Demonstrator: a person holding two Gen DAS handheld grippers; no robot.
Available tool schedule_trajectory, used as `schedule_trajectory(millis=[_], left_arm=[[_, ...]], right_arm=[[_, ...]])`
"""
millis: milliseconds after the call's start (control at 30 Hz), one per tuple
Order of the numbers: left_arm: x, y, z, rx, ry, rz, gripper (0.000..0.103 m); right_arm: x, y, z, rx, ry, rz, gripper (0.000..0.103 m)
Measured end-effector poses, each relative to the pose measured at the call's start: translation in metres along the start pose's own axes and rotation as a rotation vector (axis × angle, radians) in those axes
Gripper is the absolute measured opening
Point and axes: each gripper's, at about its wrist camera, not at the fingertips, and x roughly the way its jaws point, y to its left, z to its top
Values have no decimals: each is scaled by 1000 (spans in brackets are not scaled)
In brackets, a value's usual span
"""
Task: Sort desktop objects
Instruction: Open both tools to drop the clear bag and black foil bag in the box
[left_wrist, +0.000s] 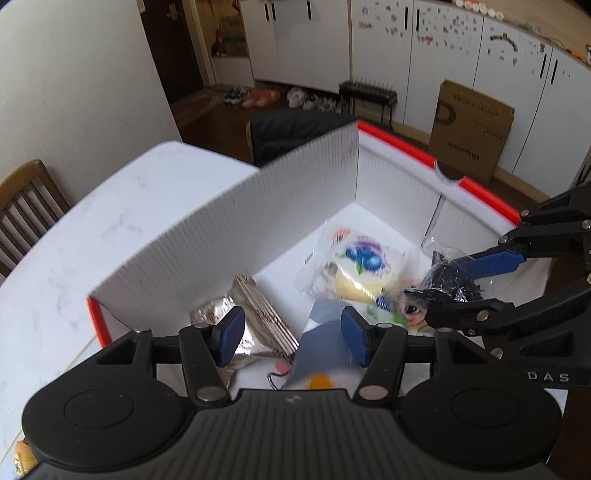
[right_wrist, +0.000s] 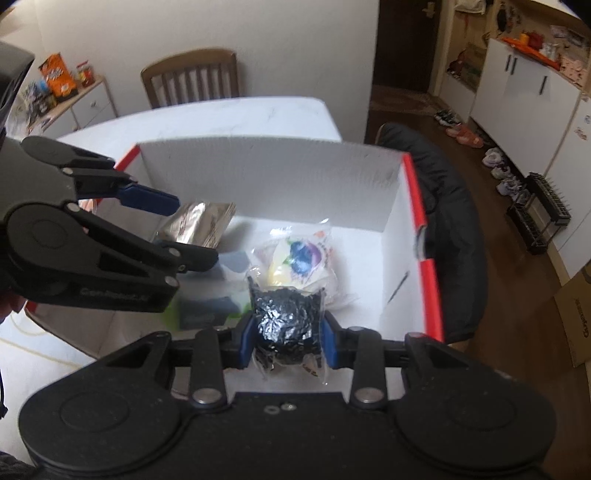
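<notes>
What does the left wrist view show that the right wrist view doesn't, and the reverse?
Left wrist only: a cardboard box leaning against the cabinets, and the left gripper with nothing pressed between its pads.
Right wrist only: snack bags on a side cabinet, and the right gripper seen from behind.
Both: the white bin, blueberry packet, silver pouch, and the clamped black-filled bag.

Open left tool (left_wrist: 293, 334) above box (left_wrist: 207, 236)

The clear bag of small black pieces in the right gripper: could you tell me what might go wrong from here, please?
1. The clear bag of small black pieces is pinched by its bulge, so the slippery film could slide out.
2. The right gripper and left gripper share one white red-edged box and may collide.
</notes>
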Motion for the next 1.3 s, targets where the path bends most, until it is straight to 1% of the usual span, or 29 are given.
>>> schedule_trajectory(millis=[133,300,500,533,600,733,800,867,1067,1167,1300], left_arm=[[6,0,-4,-2,13,-2,57],[6,3,-6,-14,10,-9,57],[2,5,-8,-36,4,-10,57],[2,5,-7,-39,2,-10,57],[-1,6,-7,-46,-5,-8,58],[-7,9,-7,-79,-21,-4,58],[-11,11,-7,-99,-28,-14,60],[-17,11,-8,-112,-39,-22,64],[-35,8,-11,-137,-71,-43,65],[-46,7,-15,-153,-89,-50,70],[-61,6,-21,-176,-114,-59,70]], right_arm=[[14,0,1,-15,38,-3,35],[23,-2,1,-28,62,-4,36],[29,-5,1,-23,80,-3,40],[29,-6,1,-24,79,-4,43],[27,-7,1,-20,74,-5,48],[19,-9,-1,-18,61,7,49],[14,-9,0,-17,51,16,53],[6,-8,0,-18,30,28,65],[-16,-3,2,-35,-23,46,66],[-24,0,3,-43,-46,54,69],[-34,2,3,-50,-71,62,70]])
